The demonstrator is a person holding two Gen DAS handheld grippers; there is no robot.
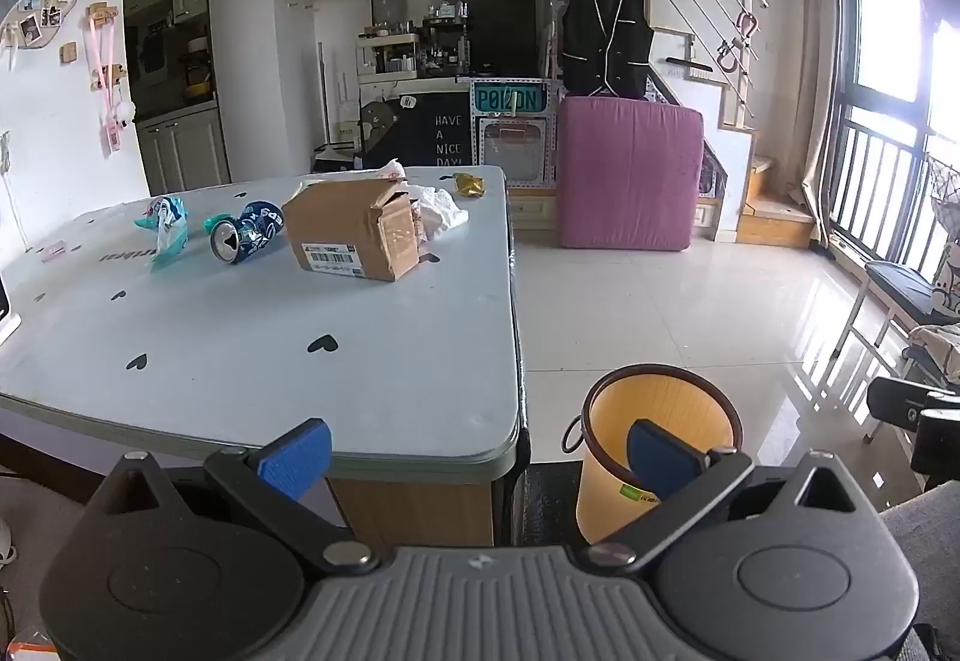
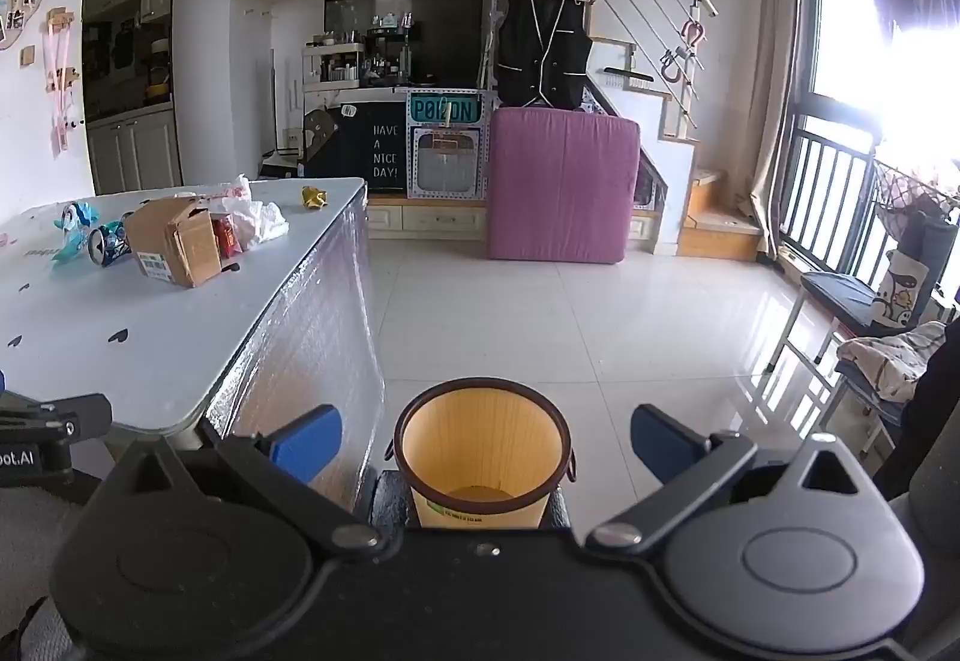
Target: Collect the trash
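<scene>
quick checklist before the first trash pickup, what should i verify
1. Left gripper open, holding nothing: ok.
2. Right gripper open, holding nothing: ok.
3. Bin upright on the floor beside the table, mouth unobstructed: ok.
4. Trash in plain view on the table: can, box, teal wrapper, gold wrapper: ok.
5. Trash within reach: not ok, it lies toward the far end.
6. What lies behind the box: cannot tell.
</scene>
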